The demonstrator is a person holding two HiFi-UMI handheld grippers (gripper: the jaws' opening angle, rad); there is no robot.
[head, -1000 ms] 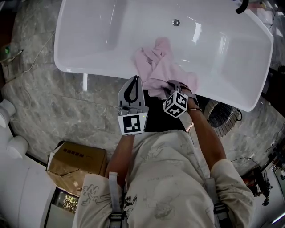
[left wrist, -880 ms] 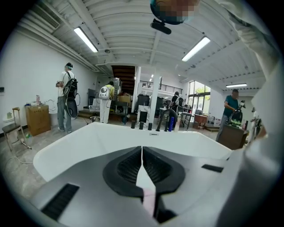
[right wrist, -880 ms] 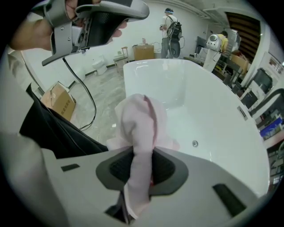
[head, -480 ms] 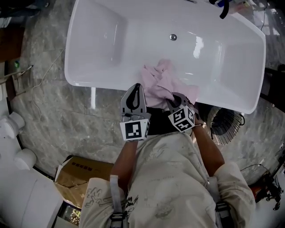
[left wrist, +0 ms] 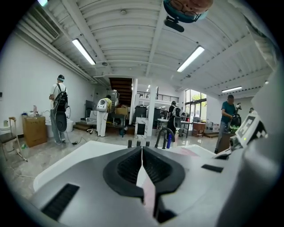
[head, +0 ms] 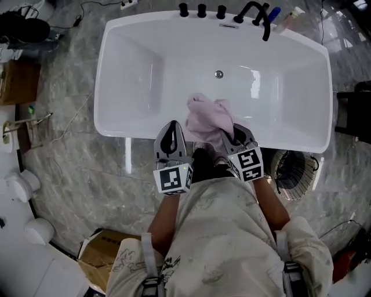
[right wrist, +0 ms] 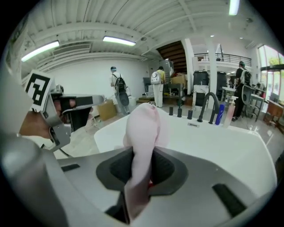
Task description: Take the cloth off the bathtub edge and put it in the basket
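Observation:
The pink cloth (head: 207, 118) hangs bunched in the air in front of the white bathtub's near rim (head: 142, 134). My right gripper (head: 231, 134) is shut on it. In the right gripper view the cloth (right wrist: 143, 126) rises as a thick fold out of the closed jaws of that gripper (right wrist: 142, 153). My left gripper (head: 172, 126) hovers just left of the cloth with its jaws shut. In the left gripper view the tips of the left gripper (left wrist: 142, 150) meet and nothing shows gripped between them. A round wire basket (head: 293, 168) stands on the floor to the right, below the tub's corner.
Black taps and a curved spout (head: 255, 10) line the tub's far rim, with a blue bottle (head: 275, 14) beside them. A cardboard box (head: 95, 255) lies on the marble floor at lower left. Cables trail at the left. Several people stand in the hall beyond.
Both grippers have risen. The cloth, earlier draped over the tub's near edge, has come up off it and now hangs gathered from the right gripper, which has rolled.

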